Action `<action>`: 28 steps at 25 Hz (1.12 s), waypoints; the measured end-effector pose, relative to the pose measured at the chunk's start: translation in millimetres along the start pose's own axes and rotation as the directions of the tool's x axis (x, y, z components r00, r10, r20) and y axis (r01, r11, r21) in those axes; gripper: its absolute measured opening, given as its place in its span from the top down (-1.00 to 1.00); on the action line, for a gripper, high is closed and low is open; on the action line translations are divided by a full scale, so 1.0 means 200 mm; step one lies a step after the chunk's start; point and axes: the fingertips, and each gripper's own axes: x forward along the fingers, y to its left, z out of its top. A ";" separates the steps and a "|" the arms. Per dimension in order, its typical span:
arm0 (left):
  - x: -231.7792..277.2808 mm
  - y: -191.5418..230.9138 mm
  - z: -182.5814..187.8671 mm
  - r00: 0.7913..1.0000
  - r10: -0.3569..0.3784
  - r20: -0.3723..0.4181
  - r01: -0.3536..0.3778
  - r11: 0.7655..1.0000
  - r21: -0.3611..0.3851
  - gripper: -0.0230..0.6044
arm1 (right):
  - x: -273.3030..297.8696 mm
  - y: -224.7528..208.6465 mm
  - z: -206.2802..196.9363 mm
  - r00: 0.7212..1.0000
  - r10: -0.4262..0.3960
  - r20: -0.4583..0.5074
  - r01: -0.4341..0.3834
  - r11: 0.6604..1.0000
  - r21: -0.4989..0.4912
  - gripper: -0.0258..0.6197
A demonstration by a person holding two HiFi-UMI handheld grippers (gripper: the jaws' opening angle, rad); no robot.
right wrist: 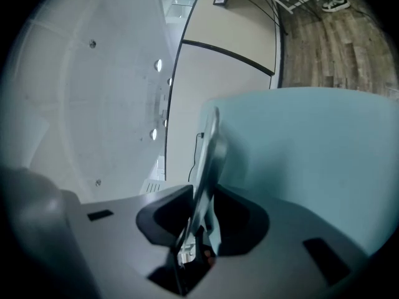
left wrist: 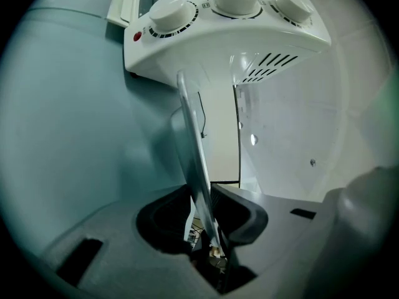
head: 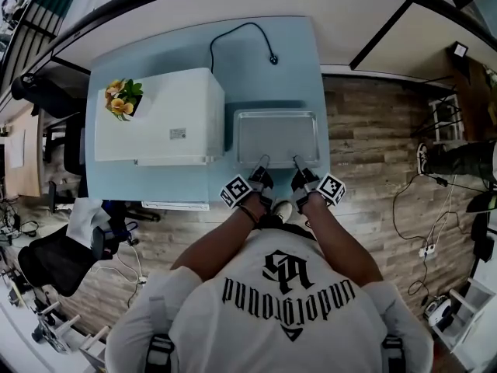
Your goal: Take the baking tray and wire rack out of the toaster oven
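Observation:
A silver baking tray [head: 277, 137] lies over the light blue table [head: 264, 61], just right of the white toaster oven [head: 159, 115]. My left gripper [head: 262, 164] is shut on the tray's near rim at its left, and my right gripper [head: 297, 164] is shut on the same rim at its right. In the left gripper view the tray [left wrist: 193, 148] runs edge-on between the jaws of the left gripper [left wrist: 209, 213], with the toaster oven's [left wrist: 230, 23] knobs beyond. The right gripper view shows the tray [right wrist: 209, 157] pinched the same way in the right gripper [right wrist: 199, 217]. No wire rack is in sight.
A black power cord [head: 233, 33] curls across the back of the table. Yellow flowers [head: 123, 98] sit at the oven's far left corner. A black office chair [head: 54, 259] stands on the wooden floor at the left, and cables lie on the floor at the right [head: 423, 208].

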 end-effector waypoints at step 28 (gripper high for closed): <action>0.08 0.15 0.03 0.995 0.084 -0.053 -0.084 0.996 0.000 0.56 | 0.11 -0.14 0.01 0.997 -0.062 -0.037 0.062 0.998 0.013 0.55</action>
